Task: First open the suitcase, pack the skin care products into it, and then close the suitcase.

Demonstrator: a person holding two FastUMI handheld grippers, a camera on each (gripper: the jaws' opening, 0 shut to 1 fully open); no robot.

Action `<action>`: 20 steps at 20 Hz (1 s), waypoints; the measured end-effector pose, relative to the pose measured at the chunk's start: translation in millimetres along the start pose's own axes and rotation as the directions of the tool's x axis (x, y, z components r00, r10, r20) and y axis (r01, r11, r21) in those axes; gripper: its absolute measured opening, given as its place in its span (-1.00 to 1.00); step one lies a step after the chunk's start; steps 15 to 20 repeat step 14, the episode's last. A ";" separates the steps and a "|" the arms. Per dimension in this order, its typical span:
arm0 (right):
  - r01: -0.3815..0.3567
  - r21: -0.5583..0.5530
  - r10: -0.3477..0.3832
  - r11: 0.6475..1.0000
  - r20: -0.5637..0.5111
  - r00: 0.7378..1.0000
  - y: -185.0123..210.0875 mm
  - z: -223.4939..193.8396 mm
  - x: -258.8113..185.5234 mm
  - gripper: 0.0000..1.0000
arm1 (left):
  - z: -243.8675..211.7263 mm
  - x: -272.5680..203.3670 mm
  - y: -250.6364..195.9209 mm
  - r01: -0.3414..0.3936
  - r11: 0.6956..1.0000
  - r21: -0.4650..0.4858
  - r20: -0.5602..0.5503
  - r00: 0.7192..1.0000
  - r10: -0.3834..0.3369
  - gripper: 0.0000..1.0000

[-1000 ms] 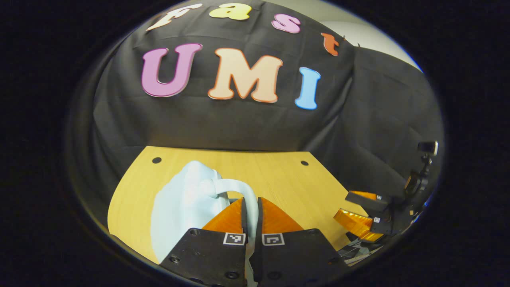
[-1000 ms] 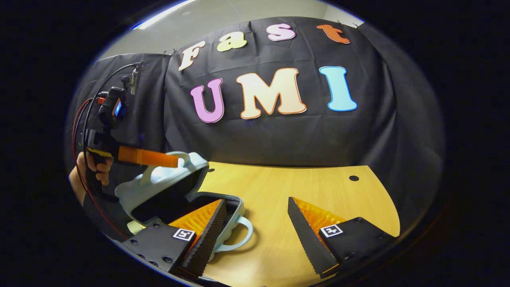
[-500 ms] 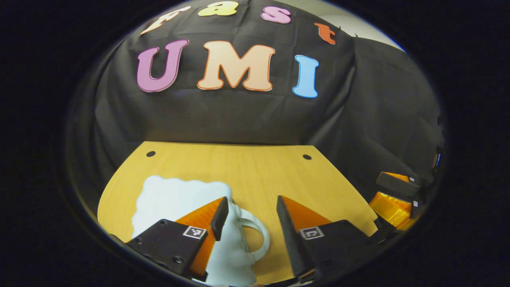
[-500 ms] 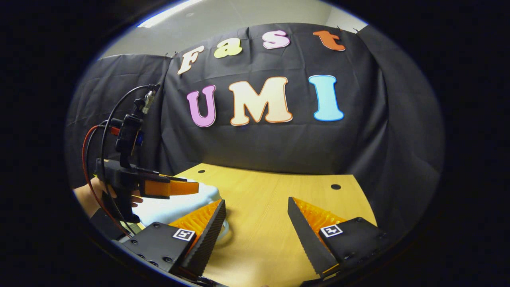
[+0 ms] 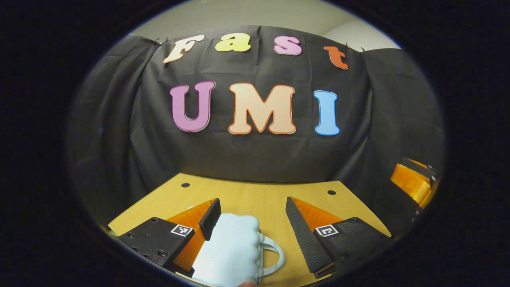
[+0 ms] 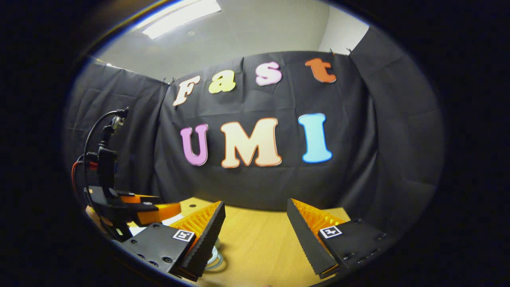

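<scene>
The pale blue suitcase point(image 5: 229, 249) lies shut on the wooden table point(image 5: 251, 193), its curved handle point(image 5: 275, 257) pointing right. In the left gripper view my left gripper point(image 5: 252, 201) is open above it, the case low between the two fingers and close to the left finger point(image 5: 209, 213). My right gripper point(image 6: 255, 203) is open over bare table with nothing between its fingers. In the right gripper view the left gripper point(image 6: 139, 209) hovers at the far left, and a bit of the suitcase handle point(image 6: 215, 258) peeks out beside the right gripper's left finger point(image 6: 209, 229).
Black cloth walls close off the table at the back and on both sides. Two small round holes point(image 5: 185, 185) point(image 5: 331, 192) sit near the table's far edge. The right gripper's orange finger point(image 5: 412, 184) hangs at the right edge of the left gripper view.
My left gripper let go of the lid handle and opened; the raised lid came down and the suitcase is now shut. Both grippers drew back and tilted upward.
</scene>
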State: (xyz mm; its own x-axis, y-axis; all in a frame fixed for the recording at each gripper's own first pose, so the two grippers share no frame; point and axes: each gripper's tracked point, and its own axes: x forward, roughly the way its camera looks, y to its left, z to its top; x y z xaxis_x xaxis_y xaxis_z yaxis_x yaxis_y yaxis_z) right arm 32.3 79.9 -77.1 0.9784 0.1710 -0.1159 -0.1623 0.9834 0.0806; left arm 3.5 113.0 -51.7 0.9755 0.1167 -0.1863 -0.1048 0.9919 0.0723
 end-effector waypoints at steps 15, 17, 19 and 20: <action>0.083 -0.048 -0.076 0.995 0.132 0.988 43.8 48.0 18.3 0.95 | 40.5 3.0 4.0 0.108 0.994 0.026 0.105 0.988 -0.111 0.91; 0.083 -0.048 -0.076 0.995 0.132 0.988 43.8 48.0 18.3 0.95 | 40.5 3.0 4.0 0.108 0.994 0.026 0.105 0.988 -0.111 0.91; 0.083 -0.048 -0.076 0.995 0.132 0.988 43.8 48.0 18.3 0.95 | 40.5 3.0 4.0 0.108 0.994 0.026 0.105 0.988 -0.111 0.91; 0.083 -0.048 -0.076 0.995 0.132 0.988 43.8 48.0 18.3 0.95 | 40.5 3.0 4.0 0.108 0.994 0.026 0.105 0.988 -0.111 0.91</action>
